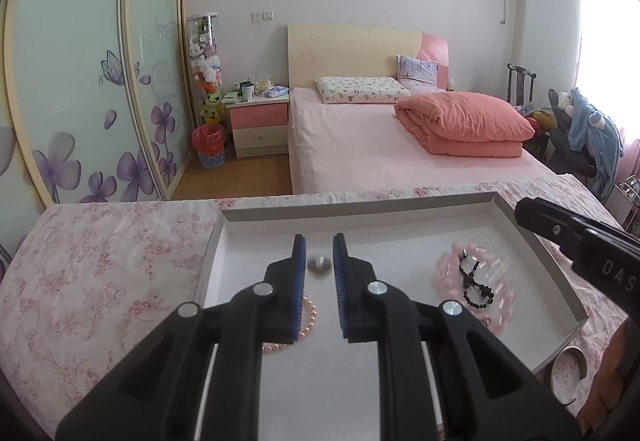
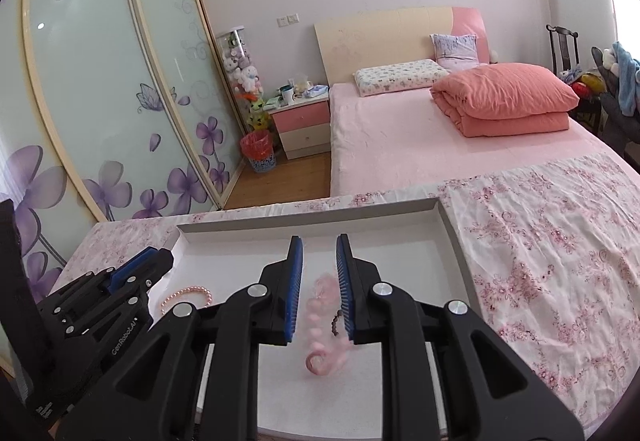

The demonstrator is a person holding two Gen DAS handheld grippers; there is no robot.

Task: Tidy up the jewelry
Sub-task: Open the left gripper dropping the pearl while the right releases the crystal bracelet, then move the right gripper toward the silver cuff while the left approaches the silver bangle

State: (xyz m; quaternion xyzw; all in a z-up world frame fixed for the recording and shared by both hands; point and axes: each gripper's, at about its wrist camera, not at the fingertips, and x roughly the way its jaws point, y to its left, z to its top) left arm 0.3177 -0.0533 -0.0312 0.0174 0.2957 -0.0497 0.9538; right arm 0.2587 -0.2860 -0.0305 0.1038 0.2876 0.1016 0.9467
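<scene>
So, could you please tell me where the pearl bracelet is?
The pearl bracelet lies in the white tray's left part, beside the left tool, left of the pink bead bracelet.

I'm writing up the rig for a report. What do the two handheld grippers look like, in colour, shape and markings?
Both the left gripper and the right gripper are matte black plastic with angular linkage arms, round silver pivot pins and two flat fingers faced with ribbed blue pads. White lettering shows on the bodies: "CenRobotAI" on the left one in the right wrist view, and "DAS", cut off, on the right one. No cables or sleeves show.

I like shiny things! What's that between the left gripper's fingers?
A small round silver piece on the tray floor, seen in the left wrist view past the open left gripper.
</scene>
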